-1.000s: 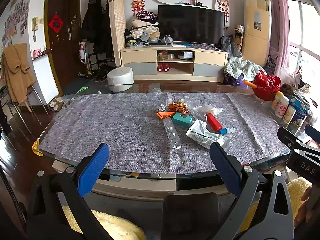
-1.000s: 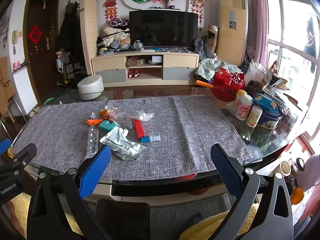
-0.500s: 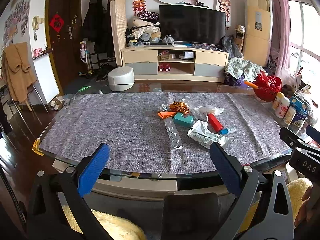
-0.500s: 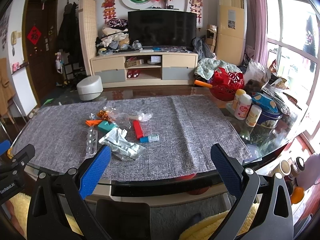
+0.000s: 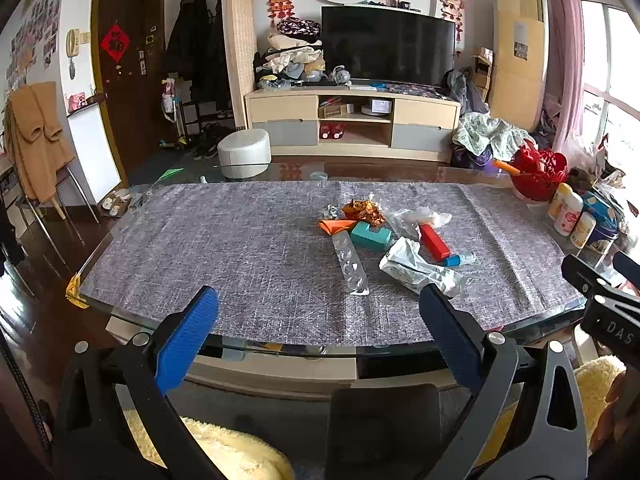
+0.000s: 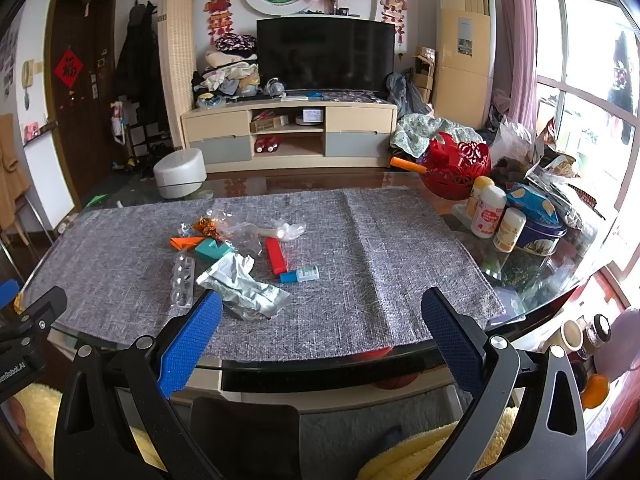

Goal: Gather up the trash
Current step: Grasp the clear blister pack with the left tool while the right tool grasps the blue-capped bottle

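A living room: a television (image 5: pixel 390 50) on a pale cabinet (image 5: pixel 352 122) stands against the far wall, a dark door (image 5: pixel 128 64) to its left, a window (image 6: pixel 580 92) to its right. In front is a glass worktop (image 5: pixel 96 256) covered by a grey woven mat (image 5: pixel 240 248).

The trash lies in one cluster on the mat, right of centre in the left wrist view. Taking the red box (image 5: pixel 434 240) as landmark: a teal box (image 5: pixel 370 235) lies just left of it, an orange scrap (image 5: pixel 336 225) further left, a clear blister strip (image 5: pixel 352 265) left and nearer the camera. A crumpled silver-white wrapper (image 5: pixel 416 270) lies just in front of it, a small blue tube (image 5: pixel 458 259) touching its near end, clear plastic film (image 5: pixel 412 216) behind it, a gold-orange wrapper (image 5: pixel 364 211) behind and left.

Well to the right of the red box stand white bottles (image 6: pixel 490 216), a blue tin (image 6: pixel 544 236) and a red basket (image 6: pixel 460 166).

The left claw (image 5: pixel 318 332) is spread wide and empty, short of the worktop's near edge. The right claw (image 6: pixel 320 328) is likewise wide and empty.
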